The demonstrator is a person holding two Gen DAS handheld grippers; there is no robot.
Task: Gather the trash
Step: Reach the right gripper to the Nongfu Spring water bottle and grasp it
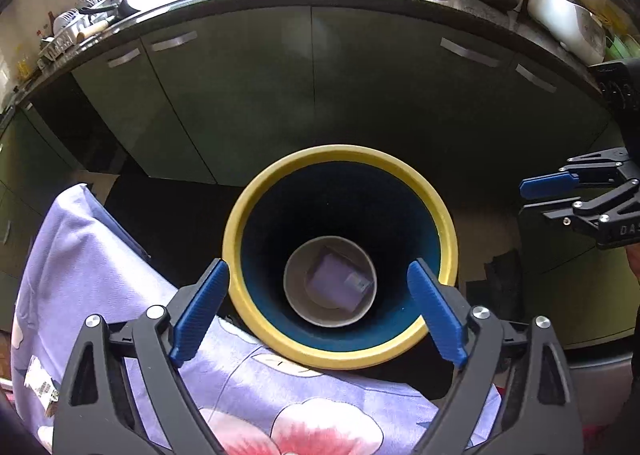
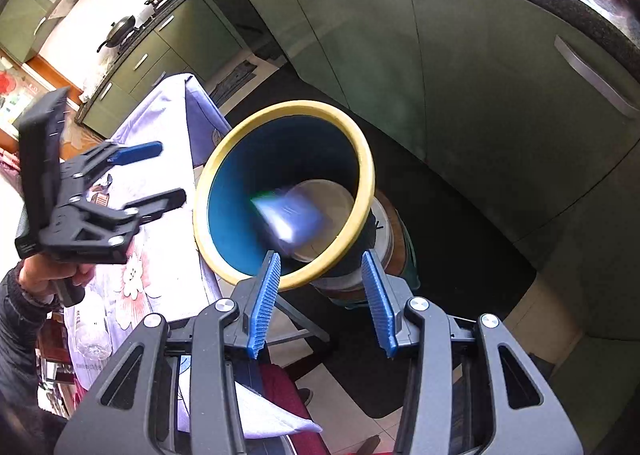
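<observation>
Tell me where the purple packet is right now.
The purple packet lies at the bottom of the yellow-rimmed bin, seen in the left wrist view between the open left gripper fingers.

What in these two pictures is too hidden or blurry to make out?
- Purple packet: motion-blurred in the right wrist view, and its small label is unreadable in the left wrist view.
- Bin: its outside and base are hidden by its own yellow rim in the left wrist view.
- Table: covered by the floral cloth and cut off by the edge in both views.
</observation>
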